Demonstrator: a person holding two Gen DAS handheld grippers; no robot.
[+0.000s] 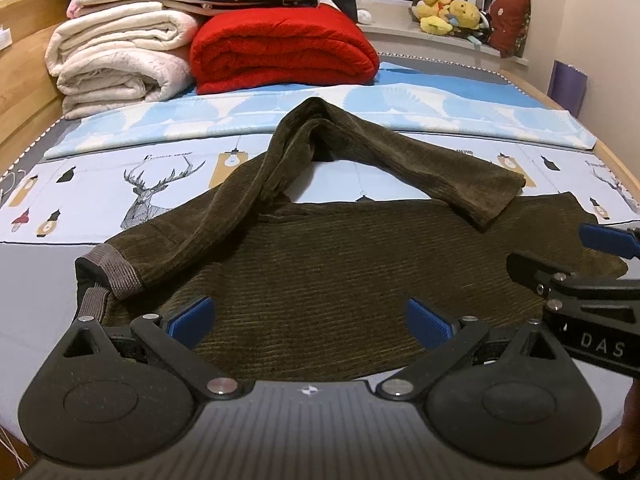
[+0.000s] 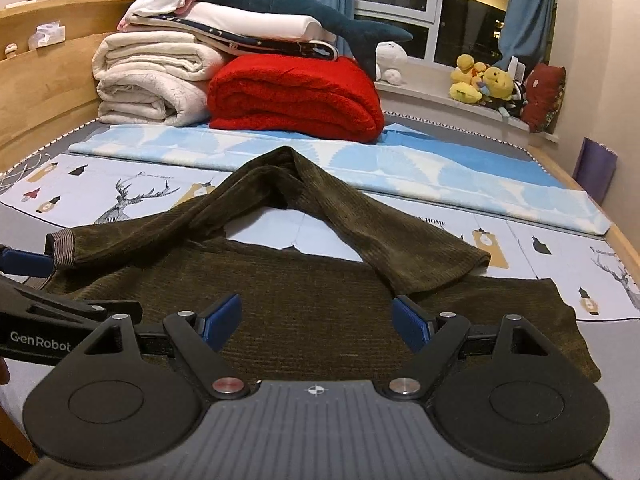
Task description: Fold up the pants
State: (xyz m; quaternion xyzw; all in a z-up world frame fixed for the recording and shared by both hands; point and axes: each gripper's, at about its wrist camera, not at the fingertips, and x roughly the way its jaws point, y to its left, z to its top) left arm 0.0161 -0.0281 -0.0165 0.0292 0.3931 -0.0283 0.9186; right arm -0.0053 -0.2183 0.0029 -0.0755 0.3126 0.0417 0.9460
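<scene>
**Both grippers poised over the near panel of the pants**

Blue-padded fingers of the left gripper stand wide apart, nothing between them, low over the near edge of the brown corduroy pants. In the right wrist view the right gripper is likewise spread and empty, over the same broad panel.

The pants lie on the printed bedsheet, the wide part nearest the cameras. One narrower length runs from the striped grey cuff at 9 o'clock up to a peak at 12 o'clock; the other comes back down to an end at 2 o'clock that rests on the broad panel. A red blanket and a pile of cream blankets sit well beyond, at 12 and 11 o'clock.

The step in hand looks like taking hold for a fold. To do it well, I would pinch through every layer at the chosen edge, since corduroy this thick probably slides layer over layer. Straightening the two crossed lengths first should give a flatter fold. Lifting both sides evenly would likely avoid skewing.
</scene>
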